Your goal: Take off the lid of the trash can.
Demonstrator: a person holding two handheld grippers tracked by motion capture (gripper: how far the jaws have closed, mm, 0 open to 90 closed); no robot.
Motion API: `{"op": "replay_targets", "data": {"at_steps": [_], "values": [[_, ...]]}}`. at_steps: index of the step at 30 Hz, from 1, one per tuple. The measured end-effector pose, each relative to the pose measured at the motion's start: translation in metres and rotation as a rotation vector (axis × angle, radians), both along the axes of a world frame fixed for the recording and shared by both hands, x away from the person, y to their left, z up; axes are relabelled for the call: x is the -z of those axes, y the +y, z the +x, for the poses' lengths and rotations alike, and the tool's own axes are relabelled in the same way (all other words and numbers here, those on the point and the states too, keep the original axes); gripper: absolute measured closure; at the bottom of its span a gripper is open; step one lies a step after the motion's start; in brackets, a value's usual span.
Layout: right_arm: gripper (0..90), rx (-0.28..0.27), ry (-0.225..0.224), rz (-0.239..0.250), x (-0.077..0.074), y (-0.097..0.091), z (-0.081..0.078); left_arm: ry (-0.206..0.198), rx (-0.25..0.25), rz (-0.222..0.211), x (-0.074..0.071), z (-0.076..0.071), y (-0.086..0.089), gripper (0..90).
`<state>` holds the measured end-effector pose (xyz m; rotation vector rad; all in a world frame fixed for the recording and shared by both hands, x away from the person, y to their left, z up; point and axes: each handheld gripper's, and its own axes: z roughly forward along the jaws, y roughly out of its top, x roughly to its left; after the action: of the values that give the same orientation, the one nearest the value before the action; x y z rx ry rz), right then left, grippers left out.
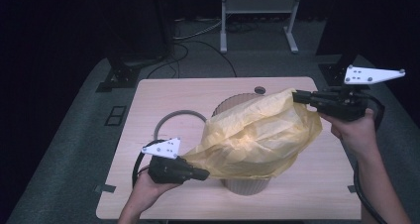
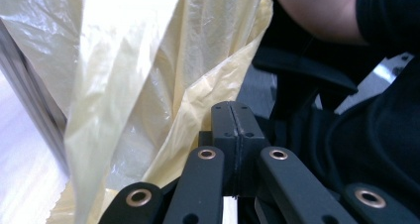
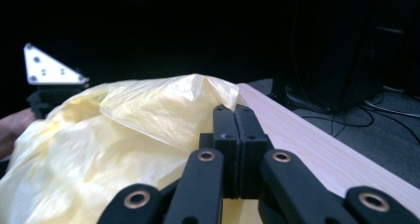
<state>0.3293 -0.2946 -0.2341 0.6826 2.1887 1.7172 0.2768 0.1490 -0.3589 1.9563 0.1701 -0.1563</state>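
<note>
I have the yellow plastic bag (image 1: 255, 135) stretched across the middle of the frame, draped over the ribbed bin (image 1: 246, 185) that stands on the surface (image 1: 327, 184). My left hand-held gripper (image 1: 204, 174), lower left, is clamped on the bag's near corner; in the left gripper view its jaws meet with the film pinched at their left side. My right hand-held gripper (image 1: 297, 96), upper right, is clamped on the bag's far edge. A grey ring (image 1: 171, 118) lies left of the bin.
</note>
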Motion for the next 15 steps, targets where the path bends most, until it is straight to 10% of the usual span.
{"op": "replay_targets", "data": {"at_steps": [15], "values": [[89.7,0.096,0.128,0.037,0.011,0.011,0.061,-0.054,-0.001,-0.153,0.007,-0.004,0.005,89.8]]}}
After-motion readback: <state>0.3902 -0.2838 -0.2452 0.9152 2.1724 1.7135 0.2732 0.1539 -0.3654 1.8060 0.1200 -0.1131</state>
